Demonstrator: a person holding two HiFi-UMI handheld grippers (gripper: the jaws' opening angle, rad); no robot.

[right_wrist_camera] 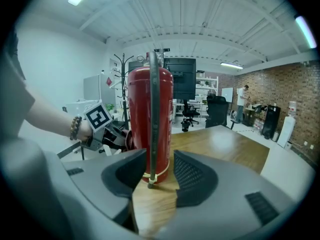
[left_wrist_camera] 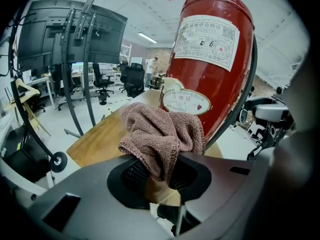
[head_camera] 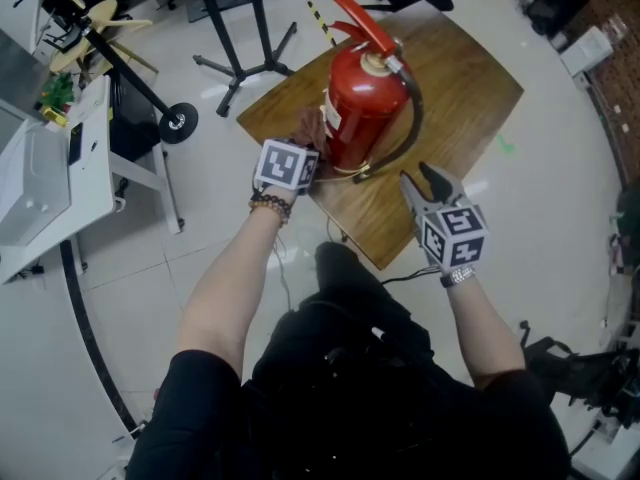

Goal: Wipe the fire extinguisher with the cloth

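Left gripper point(left_wrist_camera: 160, 180) clamped the brown cloth point(left_wrist_camera: 162, 134) up against the fire extinguisher point(head_camera: 362, 108), standing near the table's point(head_camera: 470, 78) left edge (right gripper point(right_wrist_camera: 160, 176) gaped, empty). One hard unbraced shove could have toppled it.

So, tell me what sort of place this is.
Most likely an open-plan office or lab workspace: black office chairs, large screens on a floor stand, and a brick wall with ceiling strip lights overhead.
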